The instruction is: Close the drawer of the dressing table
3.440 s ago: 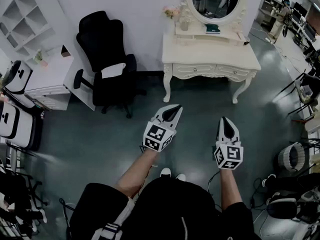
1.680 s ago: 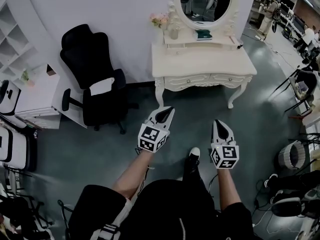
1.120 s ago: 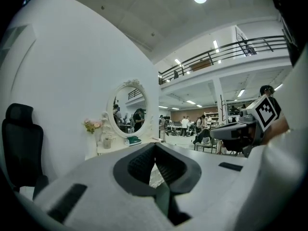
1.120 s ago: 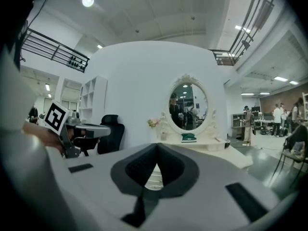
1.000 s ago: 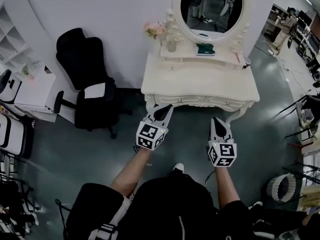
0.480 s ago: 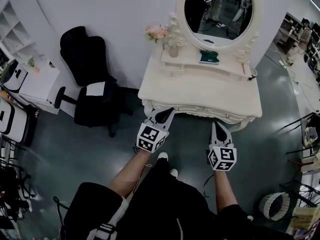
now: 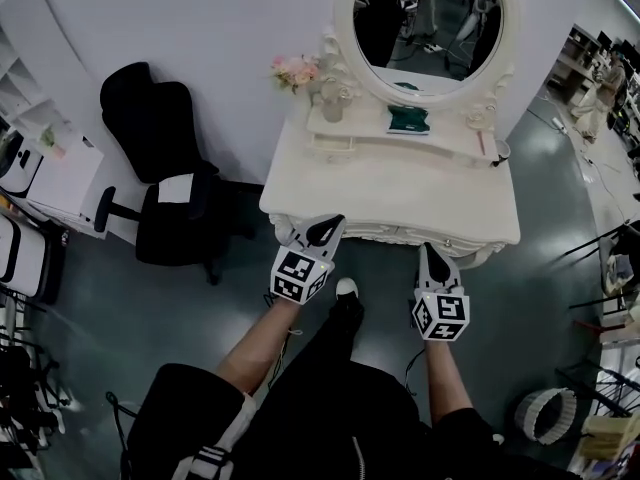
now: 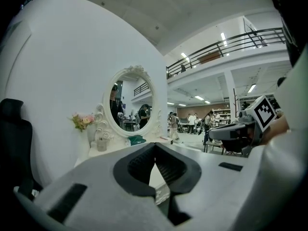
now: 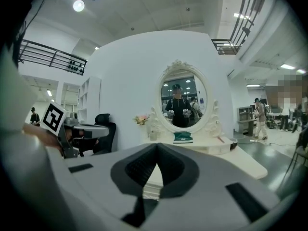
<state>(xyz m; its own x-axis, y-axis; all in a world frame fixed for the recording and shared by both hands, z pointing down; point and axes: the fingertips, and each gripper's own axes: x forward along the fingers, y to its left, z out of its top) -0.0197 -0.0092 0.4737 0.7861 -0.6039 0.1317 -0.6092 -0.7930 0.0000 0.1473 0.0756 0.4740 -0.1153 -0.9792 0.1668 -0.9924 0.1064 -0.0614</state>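
Observation:
The cream dressing table [image 7: 400,188] with an oval mirror [image 7: 430,18] stands against the wall, straight ahead of me. Its carved drawer front [image 7: 385,234] shows only as a thin strip under the top's edge, and I cannot tell whether a drawer stands out. My left gripper [image 7: 333,220] is shut and empty, its tip at the table's front left corner. My right gripper [image 7: 428,247] is shut and empty too, just short of the front edge, right of centre. In the left gripper view the left gripper [image 8: 155,144] points at the table top [image 8: 202,153]. In the right gripper view the right gripper [image 9: 157,145] faces the mirror [image 9: 183,102].
A black office chair [image 7: 165,183] stands left of the table, with a white cabinet [image 7: 55,173] further left. Flowers [image 7: 295,68] and a green box [image 7: 407,120] sit on the table's raised shelf. A wire basket [image 7: 545,413] is on the floor at the lower right.
I have walked up to the dressing table, which has grown and slid down the head view. Both shut grippers moved forward with me and now reach its front edge.

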